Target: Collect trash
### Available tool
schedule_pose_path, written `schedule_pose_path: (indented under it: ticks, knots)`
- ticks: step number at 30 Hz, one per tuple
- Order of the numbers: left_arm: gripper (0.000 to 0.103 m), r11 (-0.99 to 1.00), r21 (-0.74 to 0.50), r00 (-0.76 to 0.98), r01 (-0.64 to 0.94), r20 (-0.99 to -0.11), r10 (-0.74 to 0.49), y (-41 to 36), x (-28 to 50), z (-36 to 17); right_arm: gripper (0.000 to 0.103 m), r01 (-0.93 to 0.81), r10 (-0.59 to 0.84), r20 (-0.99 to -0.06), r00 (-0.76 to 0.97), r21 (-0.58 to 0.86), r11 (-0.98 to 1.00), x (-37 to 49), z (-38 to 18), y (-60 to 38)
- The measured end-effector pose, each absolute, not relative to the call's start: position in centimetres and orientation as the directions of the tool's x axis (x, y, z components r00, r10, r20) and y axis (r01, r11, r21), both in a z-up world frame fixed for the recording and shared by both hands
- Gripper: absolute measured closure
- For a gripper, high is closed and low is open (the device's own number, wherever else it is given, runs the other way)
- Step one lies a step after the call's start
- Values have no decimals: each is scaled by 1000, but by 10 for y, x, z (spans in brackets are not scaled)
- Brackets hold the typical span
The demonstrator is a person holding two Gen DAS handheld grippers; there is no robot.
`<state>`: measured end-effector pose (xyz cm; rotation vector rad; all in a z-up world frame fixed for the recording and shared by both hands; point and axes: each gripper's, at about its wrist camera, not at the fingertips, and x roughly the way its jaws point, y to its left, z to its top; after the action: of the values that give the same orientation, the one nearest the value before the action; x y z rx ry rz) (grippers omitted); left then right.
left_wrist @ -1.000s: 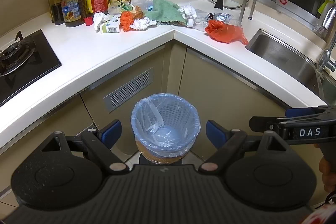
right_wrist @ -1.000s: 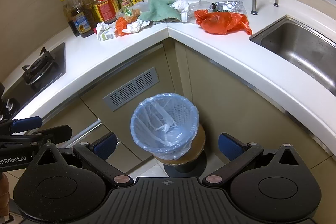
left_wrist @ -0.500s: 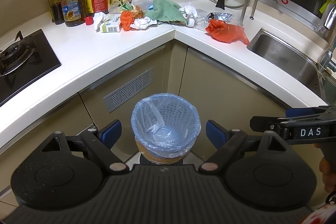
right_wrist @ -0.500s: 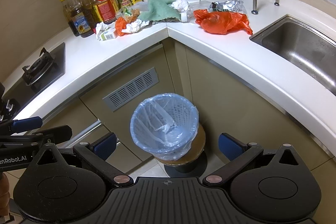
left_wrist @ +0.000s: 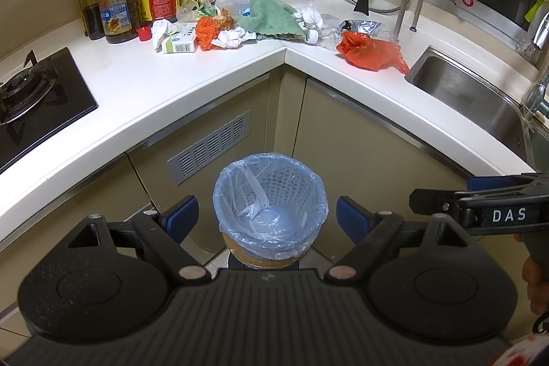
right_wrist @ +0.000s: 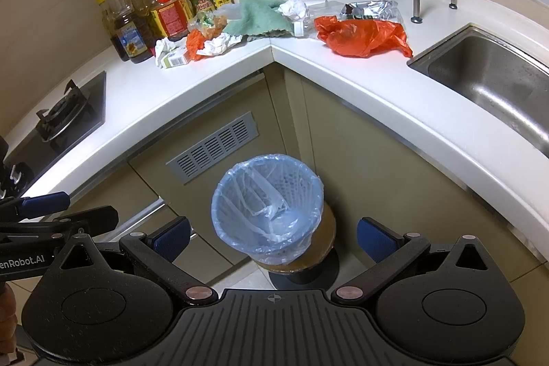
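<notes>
Your left gripper (left_wrist: 262, 215) hangs low in front of the corner cabinets with its fingers spread wide and nothing between them; the bin (left_wrist: 270, 206) (mesh basket, blue liner, no trash in it) sits on the floor straight ahead, framed between the blue pads. Your right gripper (right_wrist: 272, 237) is at a similar height just beside it, fingers likewise wide apart and empty, the same bin (right_wrist: 267, 210) showing between them. The trash is all up on the white table (left_wrist: 144, 84), clustered in the back corner: a red plastic bag (left_wrist: 372, 52) near the sink (left_wrist: 470, 91), a crumpled foil packet (left_wrist: 360, 25) behind it, white paper wads (left_wrist: 233, 38), a small carton (left_wrist: 180, 44), an orange crumple (left_wrist: 207, 31), and a green cloth (left_wrist: 271, 18) lying among them. Oil bottles (left_wrist: 115, 12) and jars stand against the wall to the left, with the stove (left_wrist: 31, 95) further left. Neither gripper touches anything.
</notes>
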<state>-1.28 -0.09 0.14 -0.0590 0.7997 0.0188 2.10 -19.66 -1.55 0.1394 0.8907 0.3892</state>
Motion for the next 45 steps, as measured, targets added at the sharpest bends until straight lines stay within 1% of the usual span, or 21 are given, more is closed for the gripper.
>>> schedule_pose_path:
  ticks: [11, 19, 27, 34, 38, 45]
  knots:
    - [17, 998, -46, 696, -38, -718, -7, 0, -13, 1, 0, -272, 388, -729, 564, 279, 921, 23, -16, -198]
    - [17, 998, -45, 689, -51, -724, 2, -2, 0, 1, 0, -272, 390, -728, 564, 282, 920, 29, -17, -201]
    - [17, 995, -57, 697, -82, -717, 16, -1, 13, -1, 0, -280, 398, -719, 569, 286, 916, 50, -21, -209]
    - [17, 993, -54, 733, -100, -679, 37, 3, 22, 0, 0, -256, 382, -683, 622, 284, 924, 67, -23, -231]
    - [17, 992, -32, 750, -119, -657, 69, 9, 28, 1, 0, -226, 362, -656, 662, 286, 931, 82, -21, -245]
    - [17, 985, -21, 765, -169, -634, 117, 40, 50, 3, 0, -186, 349, -602, 718, 317, 930, 115, -17, -255]
